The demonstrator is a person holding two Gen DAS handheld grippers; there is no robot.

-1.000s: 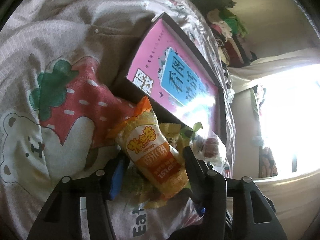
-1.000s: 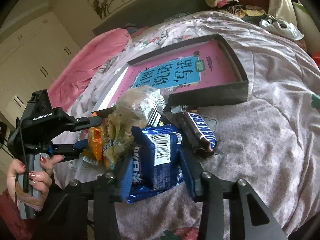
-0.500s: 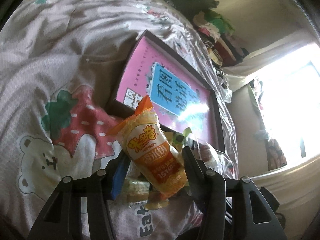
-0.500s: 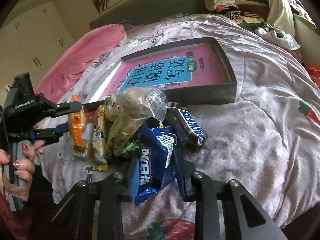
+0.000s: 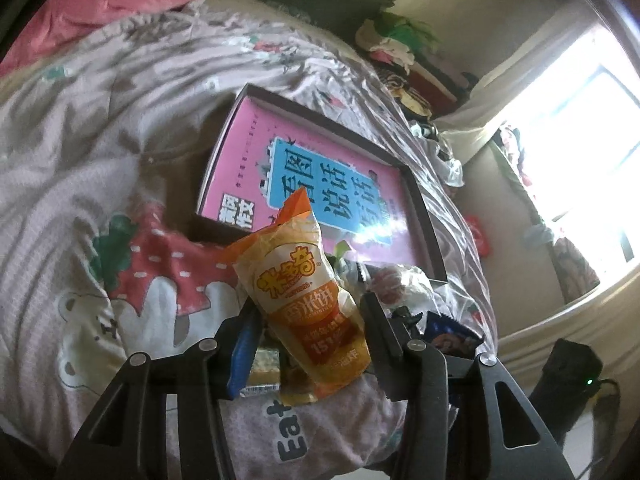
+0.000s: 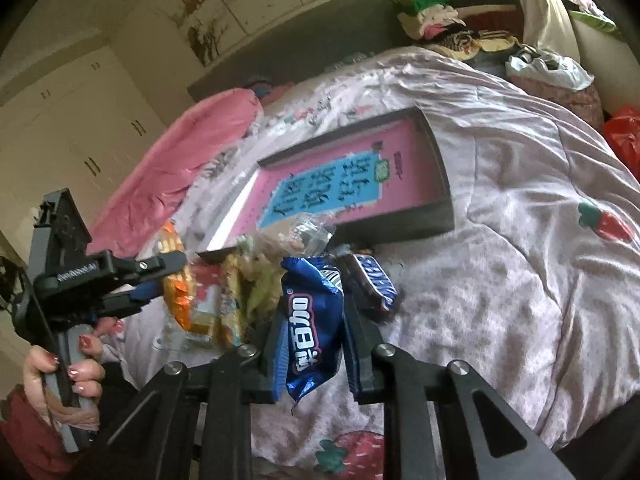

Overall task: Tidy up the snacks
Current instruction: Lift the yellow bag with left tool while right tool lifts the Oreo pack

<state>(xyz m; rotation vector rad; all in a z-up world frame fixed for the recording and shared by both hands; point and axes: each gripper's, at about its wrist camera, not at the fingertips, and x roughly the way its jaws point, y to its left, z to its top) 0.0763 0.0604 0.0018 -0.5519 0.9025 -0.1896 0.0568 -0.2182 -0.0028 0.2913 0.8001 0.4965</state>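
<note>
A: What have my two grippers got?

B: I see my left gripper [image 5: 306,316] with its jaws closing on the orange rice-cracker packet [image 5: 308,296], pads against both sides of it, the packet standing up between the fingers above the quilt [image 5: 80,128]. My right gripper [image 6: 316,320] is clamped tight on the blue snack packet [image 6: 312,324], which is crumpled between the pads.

A: And the other snacks?

B: A loose heap on the quilt just in front of the dark tray [image 6: 440,184]: a Snickers bar [image 6: 374,284] beside the blue packet, a clear crinkled bag [image 6: 308,232] behind it, yellow-green packets [image 6: 252,288] to the left. The tray holds only a pink book [image 5: 320,172]

A: Whose hand is that in my right view?

B: The person's left hand [image 6: 68,368], gripping the left gripper's handle
</note>
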